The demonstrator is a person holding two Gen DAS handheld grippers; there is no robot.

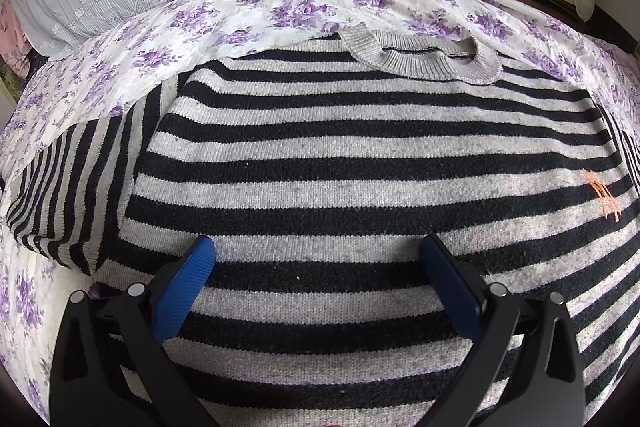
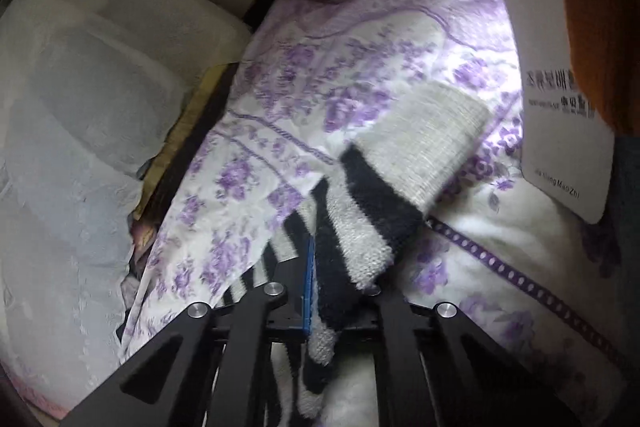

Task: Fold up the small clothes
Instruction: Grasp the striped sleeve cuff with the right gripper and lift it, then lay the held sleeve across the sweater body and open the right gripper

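Bedspread (image 1: pixel 280 7), white with purple flowers, carries a striped sweater (image 1: pixel 360 155) laid flat, front up, its grey collar (image 1: pixel 424 61) toward the far edge. Folding appears barely begun: the body lies fully spread, and one sleeve (image 1: pixel 80 187) extends outward at the left of the left wrist view. The other sleeve (image 2: pixel 380 211) is the only part in hand; its grey cuff (image 2: pixel 432 139) points away from the camera and rests on the bedspread. Both sleeve folds and the body folds seem left to do. A white card (image 2: pixel 560 99) with printed text hangs at the right edge of the right wrist view, beside orange cloth (image 2: pixel 600 7). The left gripper (image 1: pixel 320 255) hovers over the lower body of the sweater, angled steeply down, jaws wide apart and empty. The right gripper (image 2: pixel 344 287) points shallowly downward, jaws clamped on the sleeve below the cuff.
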